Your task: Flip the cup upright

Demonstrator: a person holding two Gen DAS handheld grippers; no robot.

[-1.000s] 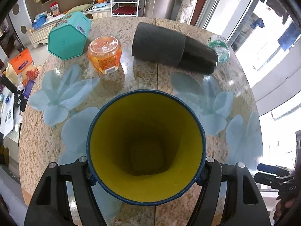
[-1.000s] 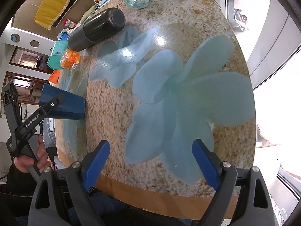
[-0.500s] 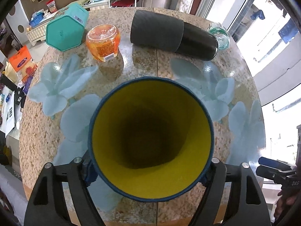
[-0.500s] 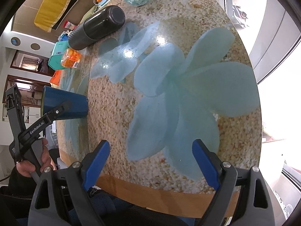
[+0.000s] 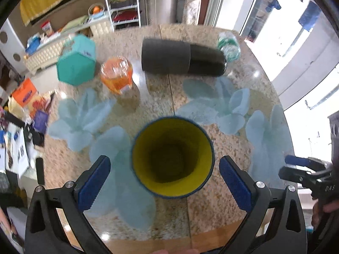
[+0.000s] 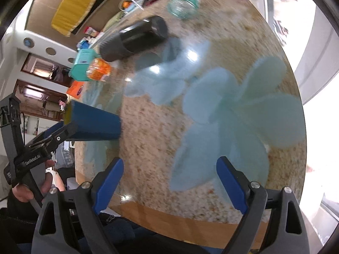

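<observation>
The blue cup with a yellow inside [image 5: 172, 156] stands upright on the stone table [image 5: 161, 99], mouth up toward the left wrist camera. My left gripper [image 5: 165, 182] is open, its blue pads [image 5: 94, 182] apart on either side of the cup's rim and clear of it. In the right wrist view the cup [image 6: 95, 122] shows at the left with the left gripper's finger beside its rim. My right gripper [image 6: 169, 186] is open and empty over the table's near edge, well to the right of the cup.
A black tumbler [image 5: 182, 57] lies on its side at the back, next to a clear bottle [image 5: 228, 46]. An orange jar [image 5: 116, 78] and a teal hexagonal box [image 5: 75, 65] stand at the back left. The table's wooden edge [image 6: 190, 218] is near.
My left gripper opened and let go of the cup, then drew back and up from it. The cup now stands on the table. The right gripper shifted slightly.
</observation>
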